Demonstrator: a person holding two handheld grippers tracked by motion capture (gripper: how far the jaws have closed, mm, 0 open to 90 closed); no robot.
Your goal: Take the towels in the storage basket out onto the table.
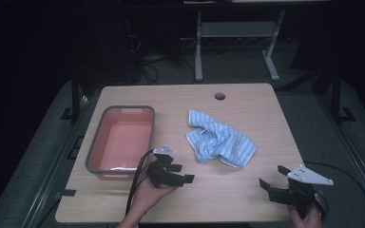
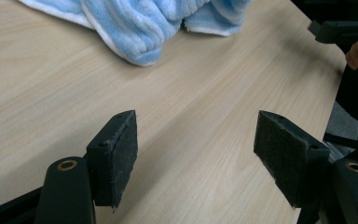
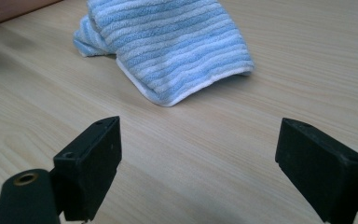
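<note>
A crumpled blue-and-white striped towel (image 1: 220, 139) lies in the middle of the wooden table (image 1: 247, 109). My left gripper (image 1: 183, 174) hovers near the front edge, left of the towel, jaws apart and empty. In the left gripper view the towel (image 2: 135, 23) lies ahead of the gripper (image 2: 196, 149), well clear of the pads. My right gripper (image 1: 272, 177) is at the front right, open, with nothing in it. In the right gripper view the towel (image 3: 168, 46) lies beyond the gripper (image 3: 198, 163).
A grey-rimmed pink tub (image 1: 121, 138) sits on the left of the table, close to my left gripper. A round cable hole (image 1: 220, 96) is near the far edge. Desk legs and cables stand on the dark floor beyond.
</note>
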